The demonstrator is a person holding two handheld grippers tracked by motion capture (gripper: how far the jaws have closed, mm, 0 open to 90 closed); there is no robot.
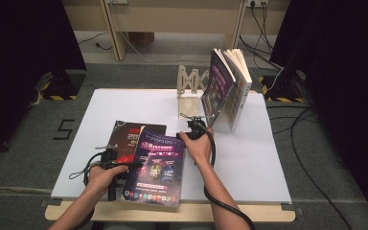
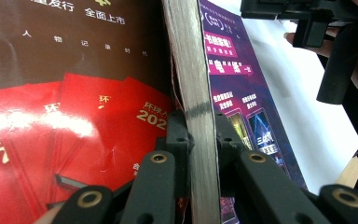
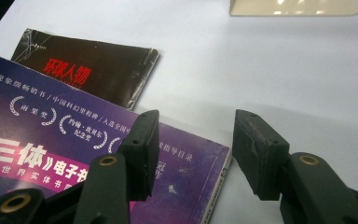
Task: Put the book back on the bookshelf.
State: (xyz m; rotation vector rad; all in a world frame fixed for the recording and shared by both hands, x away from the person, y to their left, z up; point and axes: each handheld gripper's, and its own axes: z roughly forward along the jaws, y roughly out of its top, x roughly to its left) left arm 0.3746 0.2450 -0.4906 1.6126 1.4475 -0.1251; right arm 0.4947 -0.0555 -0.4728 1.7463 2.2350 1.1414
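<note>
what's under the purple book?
A dark magazine with red print lies partly under the purple book, which the left gripper pinches by its edge. The magazine's lower right is covered.

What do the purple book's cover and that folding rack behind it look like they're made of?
Purple book: glossy coated paper cover, judging by its sheen, over a thick block of plain pages. Folding rack: pale unpainted wood, probably plywood, with cut-out zigzag slats.

A recording lab: black curtains (image 1: 24,43), floor cables (image 1: 311,143), hazard tape (image 1: 57,97).
</note>
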